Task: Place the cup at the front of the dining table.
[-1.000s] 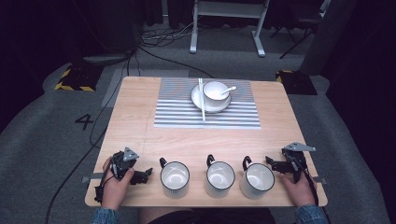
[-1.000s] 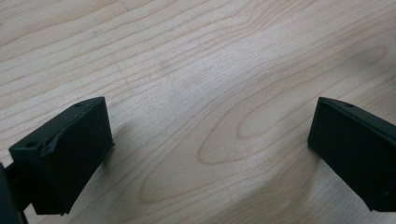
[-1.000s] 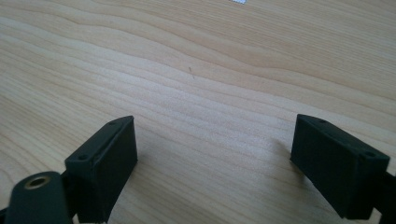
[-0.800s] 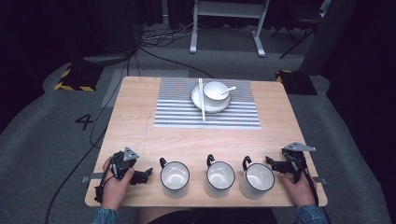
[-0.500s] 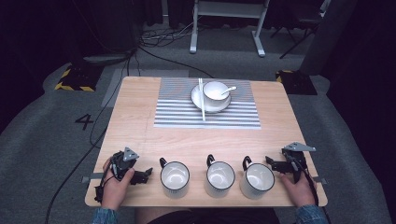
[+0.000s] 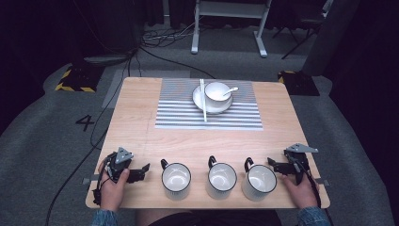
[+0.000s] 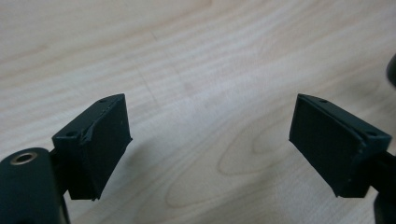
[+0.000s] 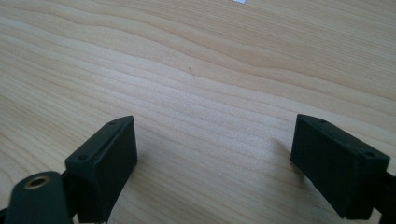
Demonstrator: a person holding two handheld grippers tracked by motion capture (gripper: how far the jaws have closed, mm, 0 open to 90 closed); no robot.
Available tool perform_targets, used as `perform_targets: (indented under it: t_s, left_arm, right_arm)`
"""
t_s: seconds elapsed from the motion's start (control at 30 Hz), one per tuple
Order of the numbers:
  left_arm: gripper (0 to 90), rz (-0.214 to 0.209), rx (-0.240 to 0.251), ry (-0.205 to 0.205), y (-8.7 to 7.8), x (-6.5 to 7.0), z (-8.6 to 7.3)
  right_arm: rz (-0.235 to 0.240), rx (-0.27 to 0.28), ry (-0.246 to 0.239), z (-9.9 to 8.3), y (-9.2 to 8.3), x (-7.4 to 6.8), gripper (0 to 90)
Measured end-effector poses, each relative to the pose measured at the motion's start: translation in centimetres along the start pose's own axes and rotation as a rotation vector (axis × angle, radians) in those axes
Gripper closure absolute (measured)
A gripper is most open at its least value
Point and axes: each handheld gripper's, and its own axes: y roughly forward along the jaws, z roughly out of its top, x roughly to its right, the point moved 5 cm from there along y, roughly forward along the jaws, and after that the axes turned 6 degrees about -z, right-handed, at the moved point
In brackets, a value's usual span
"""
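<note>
- Mugs: three white ones (image 6: 220, 178) lined along table (image 6: 136, 117) edge at 6 o'clock, handles toward 11.
- Probably ceramic: stiff, slick, breakable; best gripped by rim or handle.
- Left gripper (image 6: 141, 170) and right gripper (image 6: 275, 165): jaws spread wide, empty, over bare wood.

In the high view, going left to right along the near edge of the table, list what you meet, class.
left gripper → left mug → middle mug → right mug → right gripper
</note>
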Motion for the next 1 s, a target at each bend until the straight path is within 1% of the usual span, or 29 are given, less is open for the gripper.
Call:
perform_targets:
  t_s: [0.03, 0.07, 0.1, 0.13, 0.17, 0.2, 0.23, 0.27, 0.3, 0.37, 0.4, 0.43, 0.47, 0.5, 0.53, 0.57, 0.63, 0.67, 0.7, 0.73, 0.77, 0.8, 0.87, 0.93, 1.0]
  left_arm:
    - [14.0, 0.003, 0.054, -0.004, -0.4, -0.2, 0.1]
    - [15.7, 0.003, 0.054, -0.004, -0.4, -0.2, 0.1]
    - [16.8, 0.013, 0.089, 0.003, -0.7, -0.4, 0.2]
    - [14.9, 0.013, 0.089, 0.003, -0.7, -0.4, 0.2]
    - [14.9, 0.014, 0.116, 0.001, -0.9, -0.3, 0.2]
    - [15.2, 0.023, 0.151, 0.022, -1.5, -0.3, 0.5]
    - [15.7, 0.026, 0.174, 0.026, -1.8, -0.2, 0.7]
    - [15.4, 0.026, 0.174, 0.026, -1.8, -0.2, 0.7]
    - [15.4, 0.036, 0.195, 0.037, -2.0, -0.2, 0.8]
    - [15.5, 0.037, 0.233, 0.040, -2.4, 0.1, 1.1]
    - [15.5, 0.039, 0.252, 0.055, -2.9, 0.3, 1.3]
    - [15.4, 0.039, 0.252, 0.055, -2.9, 0.3, 1.3]
    - [15.4, 0.032, 0.268, 0.045, -3.3, 0.6, 1.4]
    - [15.4, 0.032, 0.268, 0.036, -3.4, 0.7, 1.5]
    - [15.4, 0.032, 0.268, 0.036, -3.4, 0.7, 1.5]
    - [15.4, 0.039, 0.247, 0.020, -3.5, 1.1, 1.4]
    - [15.4, 0.017, 0.252, 0.020, -3.6, 1.5, 1.5]
    - [15.4, 0.017, 0.252, 0.020, -3.6, 1.5, 1.5]
    - [15.4, 0.010, 0.250, 0.022, -3.7, 1.8, 1.5]
    - [15.4, 0.008, 0.251, 0.037, -4.0, 2.3, 1.8]
    - [15.4, 0.008, 0.251, 0.037, -4.0, 2.3, 1.8]
    - [15.4, -0.003, 0.258, 0.042, -4.2, 2.9, 2.0]
    - [15.5, -0.005, 0.262, 0.047, -4.3, 3.1, 2.1]
    - [15.4, -0.024, 0.267, 0.030, -4.5, 3.4, 2.2]
    - [15.4, -0.028, 0.280, 0.032, -4.7, 3.6, 2.2]
  right_arm:
    - [0.000, -0.001, 0.001, 0.0, 0.0, 0.0, 14.5]
    - [0.000, -0.001, 0.001, 0.0, 0.0, 0.0, 14.5]
    - [0.000, -0.001, 0.002, 0.0, 0.0, 0.0, 14.5]
    - [0.000, -0.001, 0.002, 0.0, 0.0, 0.0, 14.5]
    - [0.000, -0.001, 0.000, 0.0, 0.0, 0.0, 14.5]
    - [0.000, 0.000, 0.001, 0.0, 0.0, 0.0, 14.5]
    - [0.000, -0.001, 0.001, 0.0, 0.0, 0.0, 14.5]
    - [0.000, -0.001, 0.001, 0.0, 0.0, 0.0, 14.5]
    - [0.000, 0.000, 0.001, 0.0, 0.0, 0.0, 14.5]
    - [0.000, -0.001, 0.001, 0.0, 0.0, 0.0, 14.5]
    - [0.000, -0.001, 0.002, 0.0, 0.0, 0.0, 14.5]
    - [0.000, -0.001, 0.002, 0.0, 0.0, 0.0, 14.5]
    - [0.000, -0.001, 0.002, 0.0, 0.0, 0.0, 14.5]
    - [0.000, 0.000, 0.001, 0.0, 0.0, 0.0, 14.5]
    - [0.000, -0.001, 0.001, 0.0, 0.0, 0.0, 14.5]
    - [0.000, -0.001, 0.001, 0.0, 0.0, 0.0, 14.5]
    - [0.000, -0.001, 0.002, 0.0, 0.0, 0.0, 14.5]
    - [0.000, -0.001, 0.002, 0.0, 0.0, 0.0, 14.5]
    - [0.000, -0.001, 0.002, 0.0, 0.0, 0.0, 14.5]
    - [0.000, -0.001, 0.002, 0.0, 0.0, 0.0, 14.5]
    - [0.000, -0.001, 0.002, 0.0, 0.0, 0.0, 14.5]
    - [0.000, -0.001, 0.002, 0.0, 0.0, 0.0, 14.5]
    - [0.000, -0.001, 0.002, 0.0, 0.0, 0.0, 14.5]
    - [0.000, -0.001, 0.002, 0.0, 0.0, 0.0, 14.5]
    - [0.000, -0.001, 0.002, 0.0, 0.0, 0.0, 14.5]
